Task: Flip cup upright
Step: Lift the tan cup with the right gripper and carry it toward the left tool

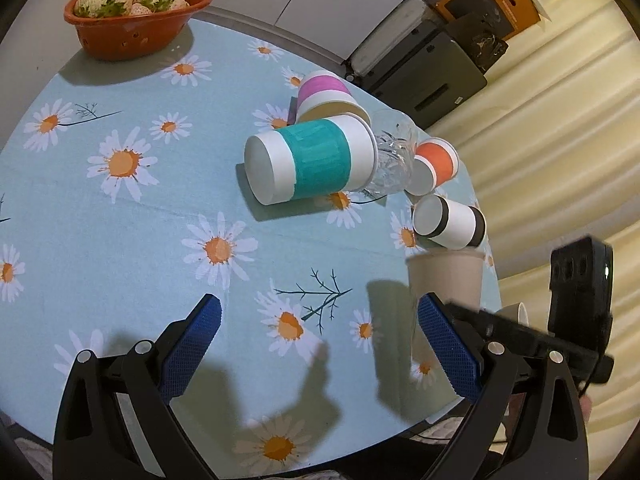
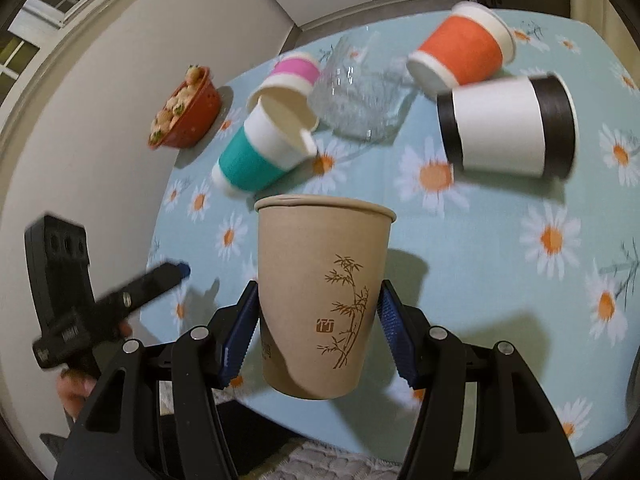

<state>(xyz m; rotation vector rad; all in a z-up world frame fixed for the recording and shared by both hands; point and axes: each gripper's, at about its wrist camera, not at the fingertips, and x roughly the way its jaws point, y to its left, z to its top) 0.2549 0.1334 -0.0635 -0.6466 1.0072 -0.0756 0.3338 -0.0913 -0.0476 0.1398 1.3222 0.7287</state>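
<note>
My right gripper [image 2: 316,320] is shut on a brown paper cup [image 2: 320,296] with a bamboo print, held upright with its mouth up, just above the table's near edge. The same cup [image 1: 446,280] shows in the left wrist view, right of my left gripper [image 1: 320,344], which is open and empty over the daisy tablecloth [image 1: 140,220]. Other cups lie on their sides: a teal-banded one [image 1: 312,160], a pink one [image 1: 324,96], an orange one [image 1: 434,168] and a black-and-white one [image 1: 450,222]. A clear glass cup [image 1: 394,156] lies among them.
A red bowl of pale strawberries [image 1: 136,12] stands at the table's far left corner. The table's right edge [image 1: 494,280] runs close to the brown cup. Cream curtains [image 1: 560,140] and dark boxes [image 1: 436,72] lie beyond. A white wall [image 2: 100,120] is at the far side.
</note>
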